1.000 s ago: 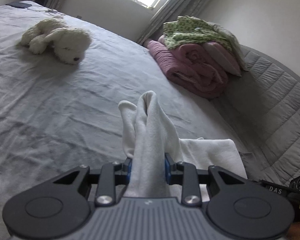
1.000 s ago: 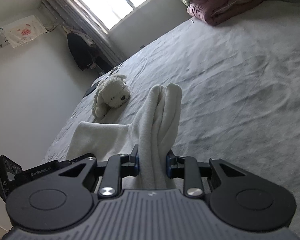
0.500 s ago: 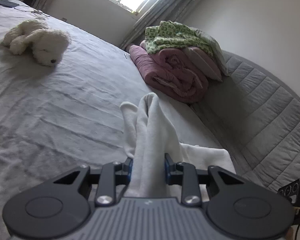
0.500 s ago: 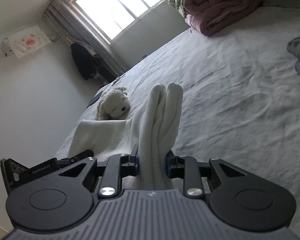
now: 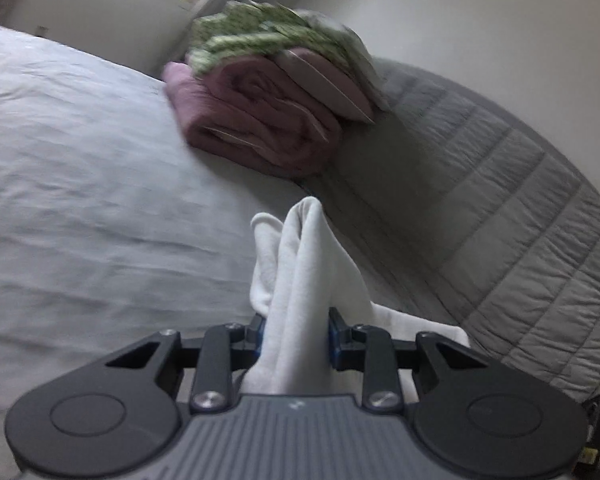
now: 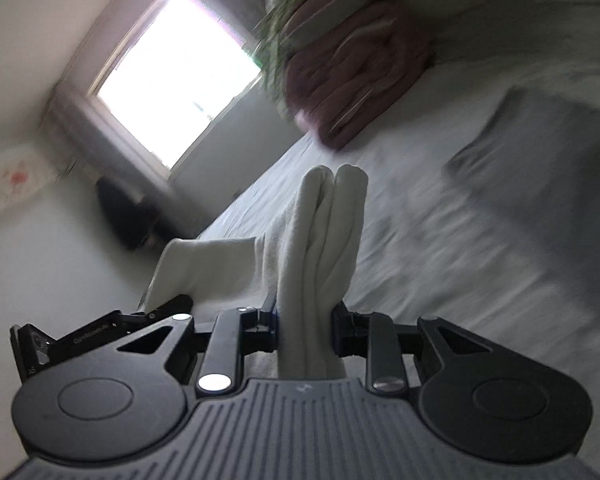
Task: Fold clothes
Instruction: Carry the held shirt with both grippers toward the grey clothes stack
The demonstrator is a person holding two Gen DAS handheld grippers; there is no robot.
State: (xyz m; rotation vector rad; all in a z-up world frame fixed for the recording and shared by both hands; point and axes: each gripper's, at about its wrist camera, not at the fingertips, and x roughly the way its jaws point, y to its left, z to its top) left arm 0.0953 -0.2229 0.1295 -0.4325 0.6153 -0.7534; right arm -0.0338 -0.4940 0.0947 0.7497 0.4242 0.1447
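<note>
Left wrist view: the left gripper (image 5: 294, 334) is clamped on a bunched white garment (image 5: 300, 264), held up off the grey bed (image 5: 80, 200). The right gripper (image 6: 304, 330) pinches another bunch of it. Beyond, the pink blanket roll (image 5: 260, 120) has swung closer and the plush dog has left view – both cameras now blur, so the cloth is being carried toward the headboard (image 5: 500, 208) edge, likely mid-fold. Lettering on the left gripper's side is unreadable.
</note>
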